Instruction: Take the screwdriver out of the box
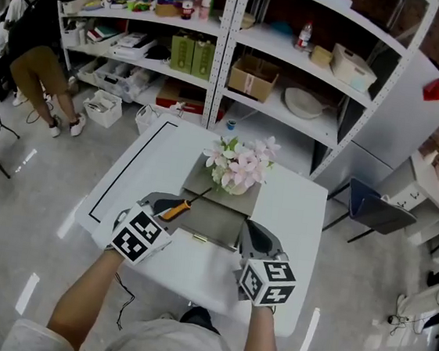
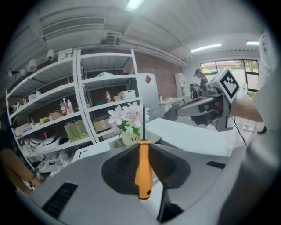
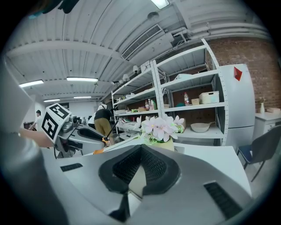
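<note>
The screwdriver (image 1: 176,208) has an orange handle and a thin dark shaft. My left gripper (image 1: 167,206) is shut on the handle and holds it in the air over the left edge of the open grey box (image 1: 218,224). In the left gripper view the handle (image 2: 143,169) sits between the pads and the shaft points up towards the flowers. My right gripper (image 1: 251,232) hovers at the box's right edge. Its jaws (image 3: 141,150) meet at the tips with nothing between them. In the right gripper view the left gripper (image 3: 81,132) carries the screwdriver (image 3: 106,134) at the left.
A pot of pink and white flowers (image 1: 240,167) stands at the far side of the box on the white table (image 1: 294,211). White shelves (image 1: 225,53) line the back. A person (image 1: 28,55) bends at the far left. A dark chair (image 1: 377,212) stands at the right.
</note>
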Available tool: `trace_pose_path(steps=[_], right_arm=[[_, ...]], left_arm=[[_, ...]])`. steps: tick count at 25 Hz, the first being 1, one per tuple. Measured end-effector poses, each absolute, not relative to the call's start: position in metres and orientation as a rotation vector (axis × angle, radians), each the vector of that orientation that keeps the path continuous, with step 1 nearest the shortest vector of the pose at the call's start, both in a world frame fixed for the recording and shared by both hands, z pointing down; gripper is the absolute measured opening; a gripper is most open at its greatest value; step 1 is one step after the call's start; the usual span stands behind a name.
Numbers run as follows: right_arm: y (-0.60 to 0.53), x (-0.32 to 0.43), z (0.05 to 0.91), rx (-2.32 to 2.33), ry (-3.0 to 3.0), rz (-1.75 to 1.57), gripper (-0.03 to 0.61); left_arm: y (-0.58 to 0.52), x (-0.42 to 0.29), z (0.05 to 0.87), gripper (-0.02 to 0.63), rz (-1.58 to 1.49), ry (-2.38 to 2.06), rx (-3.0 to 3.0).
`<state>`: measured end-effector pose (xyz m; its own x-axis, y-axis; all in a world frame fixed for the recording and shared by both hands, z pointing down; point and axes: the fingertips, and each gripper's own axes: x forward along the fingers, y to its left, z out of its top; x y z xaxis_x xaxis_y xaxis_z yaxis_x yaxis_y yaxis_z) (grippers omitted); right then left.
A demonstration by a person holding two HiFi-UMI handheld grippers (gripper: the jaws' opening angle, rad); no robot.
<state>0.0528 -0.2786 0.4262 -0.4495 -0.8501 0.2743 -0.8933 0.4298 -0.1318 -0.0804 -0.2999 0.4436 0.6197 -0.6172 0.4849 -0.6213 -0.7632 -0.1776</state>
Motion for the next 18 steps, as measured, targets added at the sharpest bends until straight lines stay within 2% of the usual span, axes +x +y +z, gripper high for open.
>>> trace_pose_path(steps=[9,18], right_arm=[[-0.258,0.043,0.416,1.568,-2.523,0.362,0.005],[-0.241,0.040,0.412,1.587,-2.517,0.344,0.005]], left_arm=[[-0.290,-0.125,0.418,0.074,0.496,-1.347,2.678],[-0.279,-0.131,0.415,0.074,0.408,-1.371,2.646]])
